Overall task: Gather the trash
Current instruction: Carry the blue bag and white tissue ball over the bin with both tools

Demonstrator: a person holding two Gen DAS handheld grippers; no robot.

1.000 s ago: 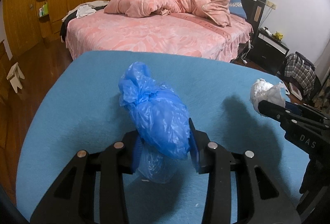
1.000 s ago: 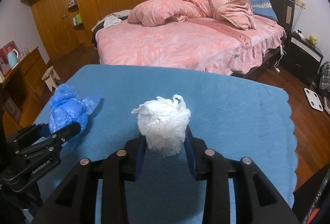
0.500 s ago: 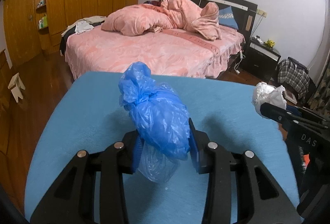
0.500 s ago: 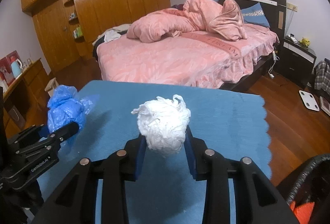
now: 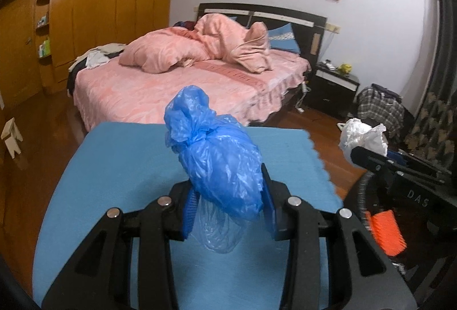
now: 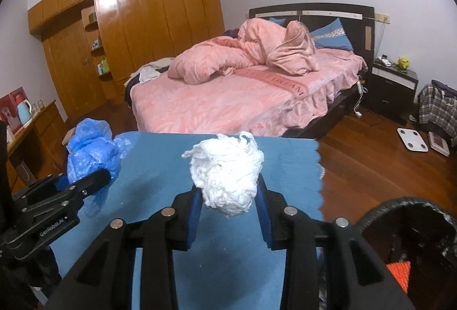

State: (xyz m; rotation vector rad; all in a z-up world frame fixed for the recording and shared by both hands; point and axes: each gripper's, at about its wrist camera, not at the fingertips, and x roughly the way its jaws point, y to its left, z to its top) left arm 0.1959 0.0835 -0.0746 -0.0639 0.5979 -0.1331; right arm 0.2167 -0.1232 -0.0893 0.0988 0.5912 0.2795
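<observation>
A crumpled blue plastic bag (image 5: 220, 164) is pinched between the pads of my left gripper (image 5: 228, 213), held up above the blue cloth surface (image 5: 114, 173). My right gripper (image 6: 228, 213) is shut on a white wad of tissue (image 6: 228, 170), also lifted off the cloth. In the left wrist view the right gripper (image 5: 368, 155) shows at the right with the white wad (image 5: 360, 136). The blue bag (image 6: 91, 150) and the left gripper (image 6: 94, 178) appear at the left of the right wrist view. A dark round bin (image 6: 400, 221) with something orange inside sits at the lower right.
The blue cloth (image 6: 285, 161) ends in a scalloped right edge, with wooden floor (image 6: 371, 167) beyond it. A pink bed (image 5: 171, 87) stands behind, a black nightstand (image 6: 394, 84) to its right. A white scale (image 6: 412, 140) lies on the floor, and wooden wardrobes (image 6: 160, 24) line the back left.
Both grippers have risen and drawn back toward the right with their loads. The cloth's right edge, the floor and the dark bin have come into view.
</observation>
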